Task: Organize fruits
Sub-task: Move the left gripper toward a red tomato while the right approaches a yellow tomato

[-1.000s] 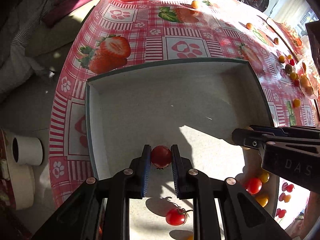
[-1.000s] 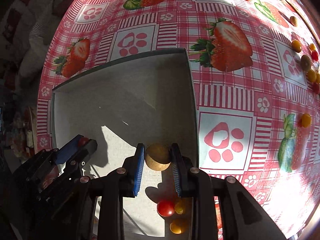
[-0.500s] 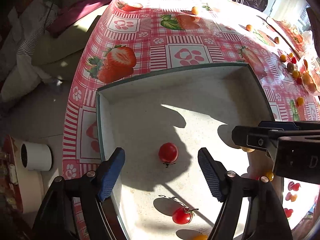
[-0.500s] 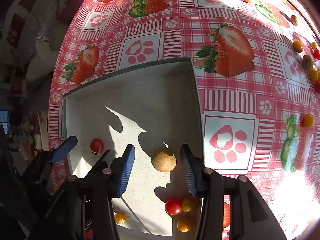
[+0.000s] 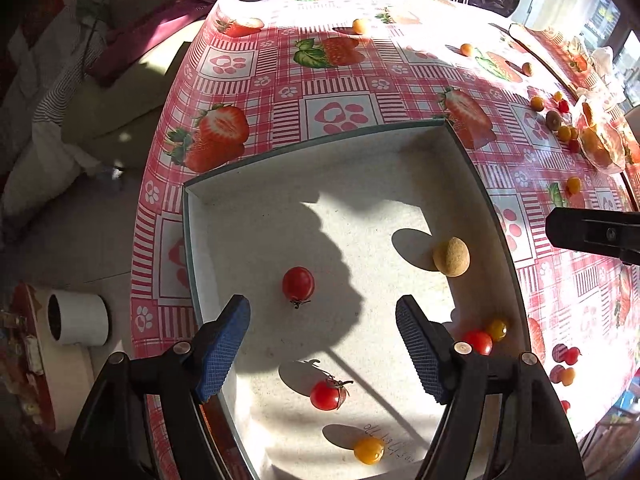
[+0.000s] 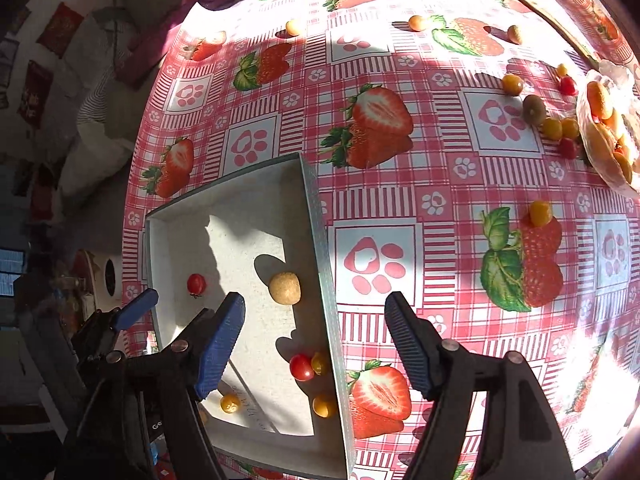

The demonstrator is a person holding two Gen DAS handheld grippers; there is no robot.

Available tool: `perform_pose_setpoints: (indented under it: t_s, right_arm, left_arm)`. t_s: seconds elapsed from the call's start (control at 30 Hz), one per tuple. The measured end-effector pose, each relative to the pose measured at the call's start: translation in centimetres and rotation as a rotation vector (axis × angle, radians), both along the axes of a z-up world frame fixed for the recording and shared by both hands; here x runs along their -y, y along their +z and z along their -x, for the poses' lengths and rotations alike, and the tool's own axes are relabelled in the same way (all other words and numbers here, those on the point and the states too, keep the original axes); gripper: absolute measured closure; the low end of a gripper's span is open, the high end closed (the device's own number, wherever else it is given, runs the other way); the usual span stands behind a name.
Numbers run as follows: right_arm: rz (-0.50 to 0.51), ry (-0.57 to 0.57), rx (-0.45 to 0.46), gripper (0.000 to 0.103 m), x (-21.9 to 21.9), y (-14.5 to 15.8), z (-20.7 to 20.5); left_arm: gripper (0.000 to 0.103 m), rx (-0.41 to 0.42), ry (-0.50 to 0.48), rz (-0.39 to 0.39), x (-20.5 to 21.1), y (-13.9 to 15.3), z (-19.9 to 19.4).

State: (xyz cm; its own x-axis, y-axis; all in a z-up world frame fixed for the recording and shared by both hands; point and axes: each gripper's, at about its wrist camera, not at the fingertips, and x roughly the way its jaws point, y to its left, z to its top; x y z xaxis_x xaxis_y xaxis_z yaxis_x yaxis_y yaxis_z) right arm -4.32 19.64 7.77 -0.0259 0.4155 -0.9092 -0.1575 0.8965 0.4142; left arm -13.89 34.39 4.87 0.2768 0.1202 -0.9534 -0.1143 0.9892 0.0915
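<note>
A white open box [image 5: 320,152] [image 6: 316,216] lies on the strawberry tablecloth. In it are a red cherry tomato [image 5: 298,284] [image 6: 196,284], a tan round fruit [image 5: 451,257] [image 6: 284,288], another red tomato with a stem [image 5: 326,395], and red and yellow tomatoes by the right wall [image 5: 478,342] [image 6: 302,367]. My left gripper [image 5: 322,344] is open and empty above the box. My right gripper [image 6: 314,344] is open and empty above the box's right wall. Its fingers [image 5: 592,232] show at the right of the left wrist view.
Several loose yellow, red and brownish fruits lie on the table at the far right [image 6: 534,109] [image 5: 554,119], one yellow [image 6: 540,213] nearer. A clear bag of orange fruit [image 6: 604,136] is at the right edge. A white cup [image 5: 78,318] stands beyond the table's left edge.
Both grippers let go: the left opened off the red tomato, the right off the tan fruit. Both have pulled up and back; the fruits now lie in the box.
</note>
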Motion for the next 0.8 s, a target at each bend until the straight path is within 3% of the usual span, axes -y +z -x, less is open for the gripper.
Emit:
perform_pose_setpoints:
  t_s: [0.3,0.53,0.8]
  right_arm:
    - [0.107,-0.101,-0.031,0.027,9.7,-1.2,1.3]
    - [0.132,-0.106,-0.051,0.027,14.3,-2.6,1.6]
    - [0.104,0.042,-0.020,0.027,16.0,-3.5,-0.7]
  left_arm:
    - [0.027,0.009,-0.091,0.018,6.3,1.8,0.7]
    - [0.027,-0.002,-0.131,0.008,12.5,2.2,1.6]
    - [0.027,-0.034,-0.017,0.030,18.7,0.9,3.1]
